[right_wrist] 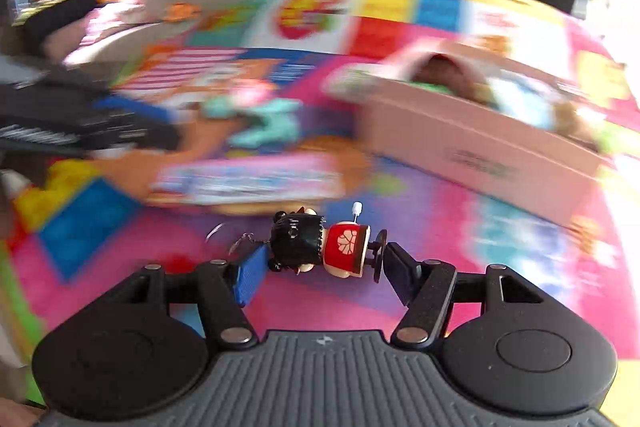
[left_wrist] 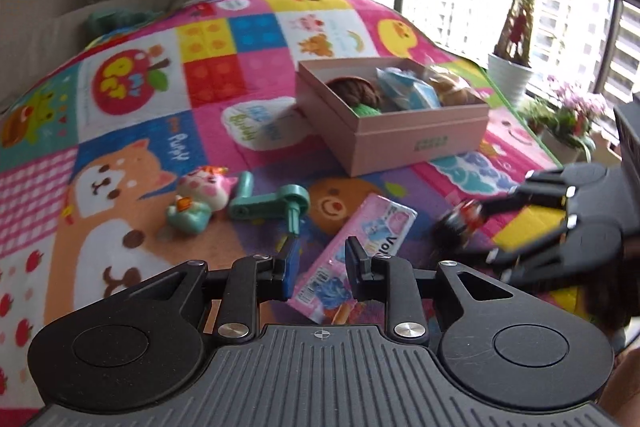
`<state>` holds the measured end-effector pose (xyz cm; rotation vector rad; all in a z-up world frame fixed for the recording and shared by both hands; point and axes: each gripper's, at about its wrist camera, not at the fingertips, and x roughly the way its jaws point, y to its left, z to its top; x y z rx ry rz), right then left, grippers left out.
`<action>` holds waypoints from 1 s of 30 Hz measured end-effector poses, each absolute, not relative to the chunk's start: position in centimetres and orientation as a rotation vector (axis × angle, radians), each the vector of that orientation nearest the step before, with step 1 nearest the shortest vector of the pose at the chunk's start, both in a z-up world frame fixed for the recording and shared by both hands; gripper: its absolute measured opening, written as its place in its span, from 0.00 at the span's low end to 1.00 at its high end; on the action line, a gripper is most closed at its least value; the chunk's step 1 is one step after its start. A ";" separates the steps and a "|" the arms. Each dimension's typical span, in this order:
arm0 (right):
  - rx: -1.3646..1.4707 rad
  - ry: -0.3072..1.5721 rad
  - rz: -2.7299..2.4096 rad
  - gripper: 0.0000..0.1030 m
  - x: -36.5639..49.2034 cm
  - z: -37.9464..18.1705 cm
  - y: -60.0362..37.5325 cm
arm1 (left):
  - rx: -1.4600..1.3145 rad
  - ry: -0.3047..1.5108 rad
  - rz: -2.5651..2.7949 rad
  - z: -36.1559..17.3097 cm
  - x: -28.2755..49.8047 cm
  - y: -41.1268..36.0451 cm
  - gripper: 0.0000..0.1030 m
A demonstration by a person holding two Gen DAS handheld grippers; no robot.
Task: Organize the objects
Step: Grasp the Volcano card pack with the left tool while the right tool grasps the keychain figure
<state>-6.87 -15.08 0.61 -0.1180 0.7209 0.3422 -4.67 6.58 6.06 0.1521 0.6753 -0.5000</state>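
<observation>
My right gripper [right_wrist: 324, 253] is shut on a small doll keychain [right_wrist: 344, 243] with a black head, a red body and a black foot disc. One pad presses on the head, the other on the disc. The left wrist view shows the same doll [left_wrist: 460, 223] blurred in the right gripper [left_wrist: 456, 233] just above the mat. My left gripper [left_wrist: 320, 263] hovers over a pink tissue pack [left_wrist: 380, 227] with its jaws nearly together and nothing between them. A pink box [left_wrist: 420, 143] behind the pack holds a brown item, a blue packet and a bun-like item.
A colourful play mat [left_wrist: 132, 131] covers the surface. A cat figurine [left_wrist: 200, 195] and a teal crank handle [left_wrist: 276, 207] lie left of the tissue pack. Potted plants [left_wrist: 508, 75] stand by the window at the right. The right wrist view is heavily blurred.
</observation>
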 end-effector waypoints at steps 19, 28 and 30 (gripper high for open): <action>0.174 0.719 0.144 1.00 -6.3 0.0 -24.8 | 0.404 0.792 -0.700 2.7 -9.2 -4.1 0.26; 0.247 0.704 0.158 1.00 -6.4 0.0 -25.8 | 0.334 0.827 -0.827 2.5 -8.9 -6.1 0.41; 0.263 0.701 0.163 1.00 -6.4 0.0 -26.1 | 0.315 0.829 -0.857 2.4 -8.9 -6.2 0.53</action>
